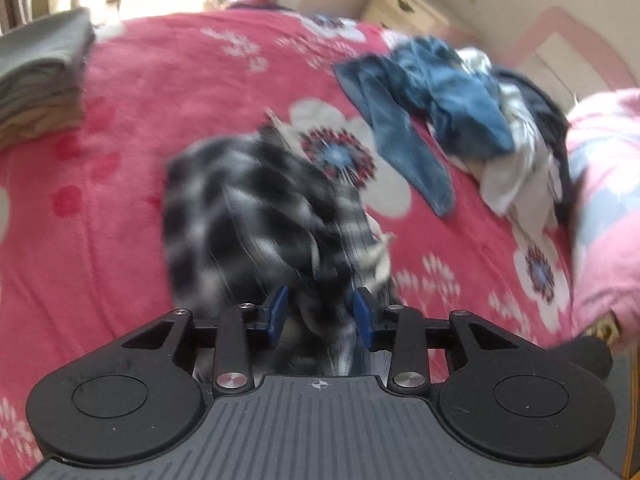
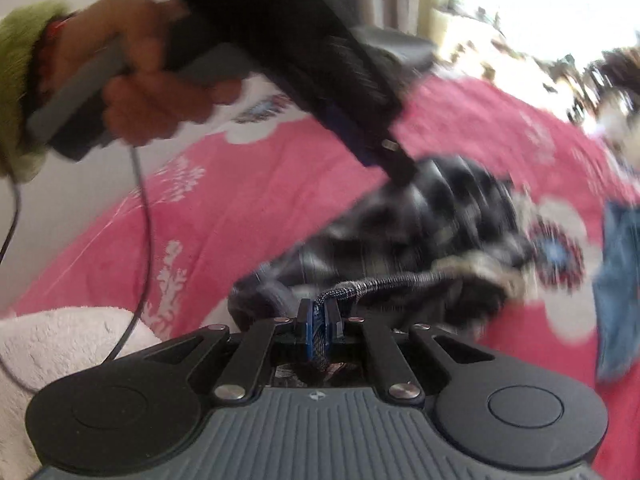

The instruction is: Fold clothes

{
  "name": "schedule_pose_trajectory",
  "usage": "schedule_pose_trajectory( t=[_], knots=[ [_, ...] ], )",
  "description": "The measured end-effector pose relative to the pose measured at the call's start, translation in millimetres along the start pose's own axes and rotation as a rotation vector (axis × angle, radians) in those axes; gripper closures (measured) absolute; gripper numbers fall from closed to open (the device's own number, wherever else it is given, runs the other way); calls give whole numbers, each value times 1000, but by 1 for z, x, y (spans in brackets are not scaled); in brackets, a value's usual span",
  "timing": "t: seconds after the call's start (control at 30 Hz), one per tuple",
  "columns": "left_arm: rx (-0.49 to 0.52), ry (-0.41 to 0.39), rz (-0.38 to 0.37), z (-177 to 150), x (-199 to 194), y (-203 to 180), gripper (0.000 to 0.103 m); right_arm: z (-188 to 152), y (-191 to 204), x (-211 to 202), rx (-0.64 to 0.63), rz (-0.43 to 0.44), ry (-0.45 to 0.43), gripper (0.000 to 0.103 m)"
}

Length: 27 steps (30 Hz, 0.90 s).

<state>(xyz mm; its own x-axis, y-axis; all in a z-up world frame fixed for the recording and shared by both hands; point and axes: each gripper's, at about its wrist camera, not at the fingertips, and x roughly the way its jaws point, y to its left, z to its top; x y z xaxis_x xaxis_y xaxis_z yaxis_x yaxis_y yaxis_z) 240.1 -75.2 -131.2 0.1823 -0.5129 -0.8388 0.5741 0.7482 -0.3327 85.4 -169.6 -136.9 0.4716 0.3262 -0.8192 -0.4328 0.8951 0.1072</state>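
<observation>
Covering nearly all of both views, the pink bedspread (image 1: pixel 200 120) with its white flower prints is the surface you are working over, and past its far edge the left wrist view shows a bright window and a cream dresser (image 1: pixel 404 8) in the corner. You have three groups of cloth on the bed: one stack of folded grey and tan clothes (image 1: pixel 40 80) at the far left, one loose heap of unfolded clothes (image 1: pixel 460 112) with blue denim on top at the right, and one black-and-white plaid shirt (image 1: pixel 248 208) crumpled between them, blurred in both views. A pink pillow (image 1: pixel 608 184) lies beyond the heap at the right edge. Your two grippers differ: the left gripper (image 1: pixel 320 316) has its blue pads apart with plaid fabric lying between them, not pinched, while the right gripper (image 2: pixel 319 330) has its pads pressed together on a corded hem of the same shirt. Only the right wrist view shows your left hand (image 2: pixel 152 80) wrapped round the handle, with a green fuzzy cuff, a thin cable hanging below, the left tool reaching down to the shirt, and a white fluffy blanket (image 2: pixel 60 360) at the near left. Only the left wrist view shows the folded stack, the dresser and the whole heap.
</observation>
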Motion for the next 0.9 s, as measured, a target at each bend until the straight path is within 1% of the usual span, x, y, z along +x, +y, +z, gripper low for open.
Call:
schedule_pose_trajectory(
  t=[0.07,0.13,0.17,0.23,0.27,0.33,0.4,0.47,0.53,0.6,0.67,0.7,0.73,0.77,0.8,0.83,0.87,0.9],
  knots=[
    [11,37,-8,-9,9,-6,67,-14,-20,-2,132,-10,25,92],
    [29,62,-5,-15,17,-12,67,-29,-46,-6,305,5,45,79],
    [40,72,-3,-17,20,-15,67,-39,-60,-8,405,32,42,76],
    [51,92,5,-21,26,-21,67,-62,-88,-12,611,93,27,60],
    [53,103,10,-22,30,-22,67,-73,-102,-15,714,124,19,58],
    [56,116,23,-23,31,-24,67,-100,-123,-14,893,175,-3,47],
    [62,123,33,-23,31,-25,67,-121,-135,-5,1027,216,-4,45],
    [74,130,49,-22,31,-27,67,-145,-145,7,1178,287,0,42],
    [82,132,61,-21,31,-28,67,-168,-152,20,1333,367,-19,39],
    [85,132,71,-19,32,-29,67,-183,-156,36,1444,430,-40,36],
    [77,126,73,-16,35,-30,67,-190,-158,55,1520,471,-49,36],
    [73,123,75,-14,36,-31,67,-189,-158,64,1538,488,-48,35],
    [70,119,76,-12,37,-31,67,-186,-157,72,1547,503,-45,37],
    [76,110,79,-8,39,-32,67,-181,-156,79,1539,499,-40,41],
    [82,101,82,-3,41,-33,67,-175,-155,84,1525,487,-34,53],
    [89,92,86,2,42,-35,67,-168,-154,87,1506,468,-32,73],
    [101,83,89,11,44,-37,67,-161,-153,88,1486,448,-31,82],
    [114,74,93,20,46,-39,67,-152,-150,82,1438,414,-49,84]
  ],
)
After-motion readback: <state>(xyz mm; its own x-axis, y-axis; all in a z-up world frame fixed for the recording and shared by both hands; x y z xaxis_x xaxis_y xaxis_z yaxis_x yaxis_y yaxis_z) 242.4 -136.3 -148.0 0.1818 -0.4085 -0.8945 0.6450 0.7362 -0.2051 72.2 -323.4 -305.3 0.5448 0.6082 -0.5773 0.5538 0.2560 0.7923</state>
